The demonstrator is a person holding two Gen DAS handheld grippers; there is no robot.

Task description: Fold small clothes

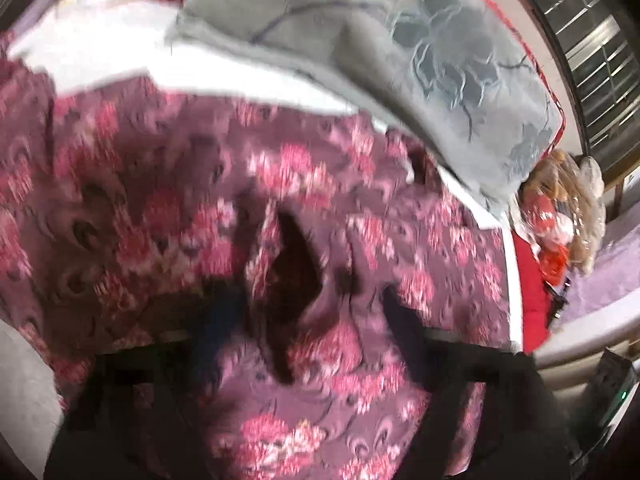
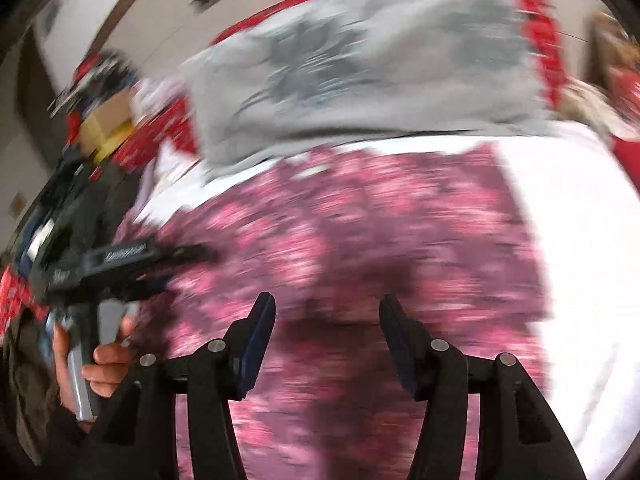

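The right wrist view is smeared with blur, yet it shows the right gripper (image 2: 327, 338) with its 2 fingers spread wide above the purple floral garment (image 2: 360, 248), nothing between them. It alone shows the left gripper (image 2: 160, 264) from outside, at the garment's left edge, gripped by the person's hand (image 2: 100, 360); its printed label is too blurred to read.

The left wrist view is draped in that garment (image 1: 248, 208): cloth bunches over the dark fingers, so I cannot tell how they stand. Only here can I see the grey floral pillow (image 1: 400, 48) sharply, the white sheet (image 1: 100, 52) and a wrapped doll (image 1: 560, 208).
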